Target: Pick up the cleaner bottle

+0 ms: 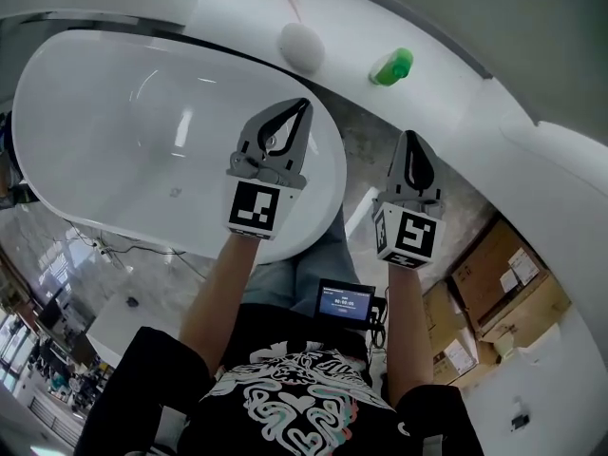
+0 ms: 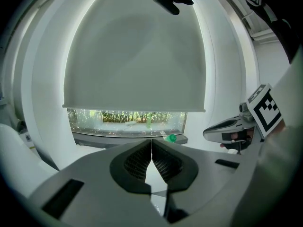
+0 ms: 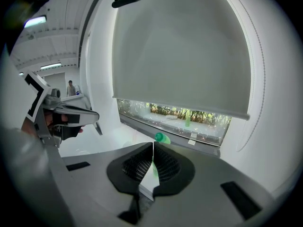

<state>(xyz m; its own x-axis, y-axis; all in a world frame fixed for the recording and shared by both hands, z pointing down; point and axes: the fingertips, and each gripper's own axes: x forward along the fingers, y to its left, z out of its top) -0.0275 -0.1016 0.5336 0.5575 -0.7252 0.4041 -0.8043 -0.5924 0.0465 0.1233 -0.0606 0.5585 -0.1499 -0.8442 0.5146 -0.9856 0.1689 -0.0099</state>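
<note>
The green cleaner bottle [image 1: 390, 67] stands on the white ledge [image 1: 446, 84] behind the bathtub, beyond both grippers. It shows small past the jaw tips in the left gripper view [image 2: 172, 138] and in the right gripper view [image 3: 161, 137], in front of the window. My left gripper [image 1: 305, 104] hovers over the tub's right end, jaws pressed together with nothing in them. To its right, my right gripper [image 1: 410, 138] is held over the floor just short of the ledge, also shut and empty. Neither touches the bottle.
A white oval bathtub [image 1: 85, 93] fills the left. A white round object [image 1: 301, 46] sits on the ledge left of the bottle. Cardboard boxes [image 1: 494, 274] stand at the right. A small screen [image 1: 345, 302] hangs at the person's waist. A half-lowered blind [image 2: 135, 56] covers the window ahead.
</note>
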